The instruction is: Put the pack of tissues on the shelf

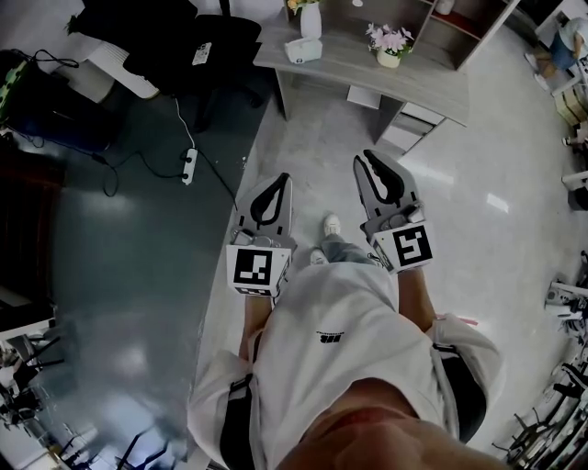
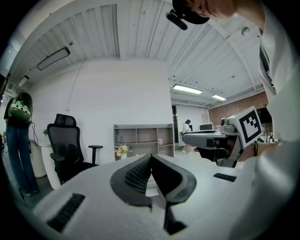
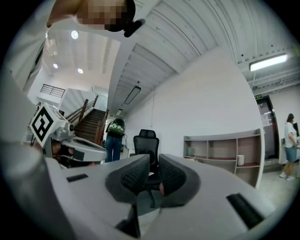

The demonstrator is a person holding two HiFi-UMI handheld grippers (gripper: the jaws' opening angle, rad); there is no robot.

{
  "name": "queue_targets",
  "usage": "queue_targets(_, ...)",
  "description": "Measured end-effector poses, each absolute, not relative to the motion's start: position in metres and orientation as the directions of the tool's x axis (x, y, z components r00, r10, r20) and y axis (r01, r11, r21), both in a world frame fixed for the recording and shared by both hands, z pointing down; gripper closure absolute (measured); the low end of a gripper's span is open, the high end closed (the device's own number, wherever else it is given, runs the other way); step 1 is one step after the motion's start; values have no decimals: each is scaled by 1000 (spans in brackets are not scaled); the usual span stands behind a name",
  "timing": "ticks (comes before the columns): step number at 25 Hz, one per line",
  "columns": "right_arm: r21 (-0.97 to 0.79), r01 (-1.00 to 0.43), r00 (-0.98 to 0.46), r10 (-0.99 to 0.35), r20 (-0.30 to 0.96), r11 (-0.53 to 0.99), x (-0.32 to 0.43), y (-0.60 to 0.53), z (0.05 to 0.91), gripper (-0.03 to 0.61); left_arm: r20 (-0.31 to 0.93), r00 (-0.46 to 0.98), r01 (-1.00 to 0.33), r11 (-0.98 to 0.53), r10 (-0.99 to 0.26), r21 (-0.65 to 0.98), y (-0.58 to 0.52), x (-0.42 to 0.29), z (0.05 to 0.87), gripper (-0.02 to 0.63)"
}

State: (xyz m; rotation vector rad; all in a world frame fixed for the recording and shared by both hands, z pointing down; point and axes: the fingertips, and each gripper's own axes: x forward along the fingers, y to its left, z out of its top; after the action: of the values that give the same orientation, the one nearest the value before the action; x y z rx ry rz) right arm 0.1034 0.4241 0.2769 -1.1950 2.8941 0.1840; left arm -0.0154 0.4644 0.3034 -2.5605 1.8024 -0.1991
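Observation:
A small white pack [image 1: 302, 50], likely the tissues, lies on a grey table [image 1: 349, 64] ahead of me, between a vase of flowers [image 1: 310, 16] and a pot of pink flowers [image 1: 390, 44]. An open grey shelf [image 1: 459, 27] [image 2: 143, 140] [image 3: 225, 150] stands behind the table. I hold both grippers at waist height, pointing toward the table and well short of it. My left gripper [image 1: 283, 179] [image 2: 151, 157] is shut, tips touching, with nothing in it. My right gripper [image 1: 363, 158] [image 3: 154, 161] shows a narrow slit between its pads and holds nothing.
A black office chair [image 2: 70, 150] [image 3: 146, 145] stands left of the table. A power strip [image 1: 188, 165] with cables lies on the floor. A person with a green backpack [image 2: 18, 140] [image 3: 114, 138] stands at the left, another person [image 3: 288, 150] far right. Stairs [image 3: 89, 124] rise behind.

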Motion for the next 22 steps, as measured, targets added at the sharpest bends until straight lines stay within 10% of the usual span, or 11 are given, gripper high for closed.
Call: queue_targets(22,94,-652,-758,-652,-36,753,99,295,289,520,132,262,-957,-275,-956,-93,344,-17,309,586)
